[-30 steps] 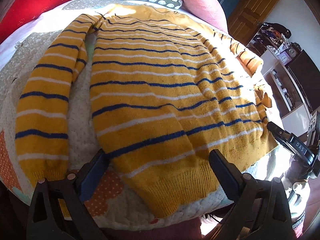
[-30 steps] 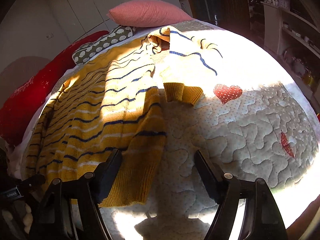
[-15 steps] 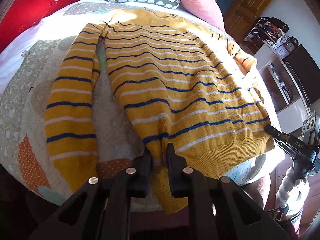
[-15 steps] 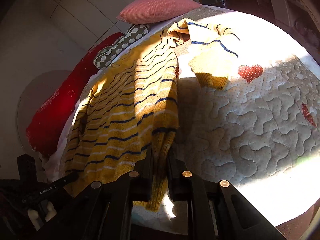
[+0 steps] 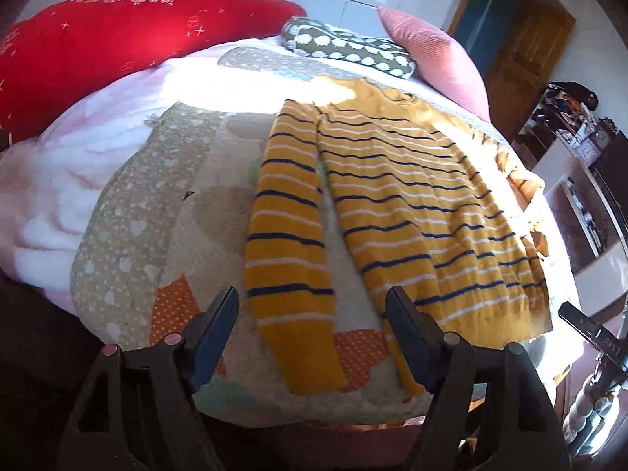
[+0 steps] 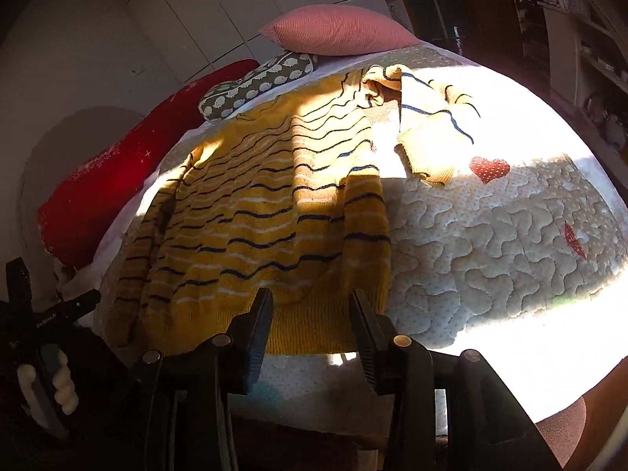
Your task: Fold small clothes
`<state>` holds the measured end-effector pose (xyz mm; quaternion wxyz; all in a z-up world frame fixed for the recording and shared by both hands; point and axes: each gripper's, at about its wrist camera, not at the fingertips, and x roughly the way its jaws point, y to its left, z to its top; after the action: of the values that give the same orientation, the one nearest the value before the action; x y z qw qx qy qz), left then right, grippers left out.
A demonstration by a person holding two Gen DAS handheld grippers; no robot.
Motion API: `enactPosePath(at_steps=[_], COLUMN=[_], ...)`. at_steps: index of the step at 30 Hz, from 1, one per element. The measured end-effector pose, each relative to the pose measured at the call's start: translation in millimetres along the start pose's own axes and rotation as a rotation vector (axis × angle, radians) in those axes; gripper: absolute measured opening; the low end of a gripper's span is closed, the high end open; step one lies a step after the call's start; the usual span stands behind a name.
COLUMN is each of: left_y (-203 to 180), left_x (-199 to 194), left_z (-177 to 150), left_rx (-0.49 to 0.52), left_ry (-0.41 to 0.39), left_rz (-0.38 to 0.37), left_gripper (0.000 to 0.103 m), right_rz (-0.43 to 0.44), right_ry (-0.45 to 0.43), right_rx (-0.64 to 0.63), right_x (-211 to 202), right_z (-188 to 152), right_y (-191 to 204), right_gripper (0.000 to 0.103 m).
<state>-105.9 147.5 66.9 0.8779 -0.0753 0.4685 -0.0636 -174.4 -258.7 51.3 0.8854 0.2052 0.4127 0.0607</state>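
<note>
Quilted bed (image 6: 490, 243) carries the yellow striped sweater (image 5: 416, 204) spread flat; its far sleeve (image 6: 428, 133) is washed out by sunlight, stripes hard to read. Left gripper (image 5: 314, 314) jaws opening, wide, with the near sleeve's cuff lying between them, unpinched. Right gripper (image 6: 310, 318) jaws opening, narrower, hem lying between, pads clear.

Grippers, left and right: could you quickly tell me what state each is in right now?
Left gripper: jaws opening, nothing held, above the sweater sleeve.
Right gripper: jaws opening, nothing held, over the sweater's hem.
</note>
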Motion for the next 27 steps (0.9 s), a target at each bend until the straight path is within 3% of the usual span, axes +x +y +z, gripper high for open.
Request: enactPosePath(at_steps=[4,6,7,9,14,17,20,23,27], left_y=[-7.4,-14.8,-13.9,-5.5,58.7,109.8,157.2,195.8,216.8], left_x=[27.6,45.3,50.8,46.9,18.7,8.0,11.1,16.7,20.5], left_z=[-5.5,-8.9,-7.5,1.8,56.3,88.2,103.1,102.0,92.8], left_rx=[0.09,0.138,0.136,0.109,-0.043,-0.18,-0.326,-0.479,-0.574], left_ry=[0.037,0.095,0.116,0.096,-0.023,-0.088,-0.086,-0.071,-0.096], left_rz=[0.075,0.101,0.109,0.082,0.192,0.321,0.41,0.375,0.283], left_gripper=[0.074,0.024,0.012,0.011,0.01,0.01,0.01,0.012,0.019], right_rz=[0.035,0.028,0.021,0.003,-0.004,0.011,0.045,0.1,0.177], right_ry=[0.056,0.07,0.073,0.073,0.087,0.106,0.138,0.173,0.234], right_rx=[-0.049,-0.089,-0.11,-0.152,-0.228,-0.251,-0.262,-0.286,-0.333], right_x=[30.6,39.0,41.1,42.6,48.3,63.1,85.2,108.9,147.4], right_z=[-0.6,-1.6,-1.9,-1.1,11.2,22.8,36.5,54.0,76.7], right_y=[28.9,42.2,48.3,59.0,80.2,96.4,119.6,154.2,208.1], right_gripper=[0.043,0.043,0.043,0.043,0.043,0.043,0.043,0.043,0.046])
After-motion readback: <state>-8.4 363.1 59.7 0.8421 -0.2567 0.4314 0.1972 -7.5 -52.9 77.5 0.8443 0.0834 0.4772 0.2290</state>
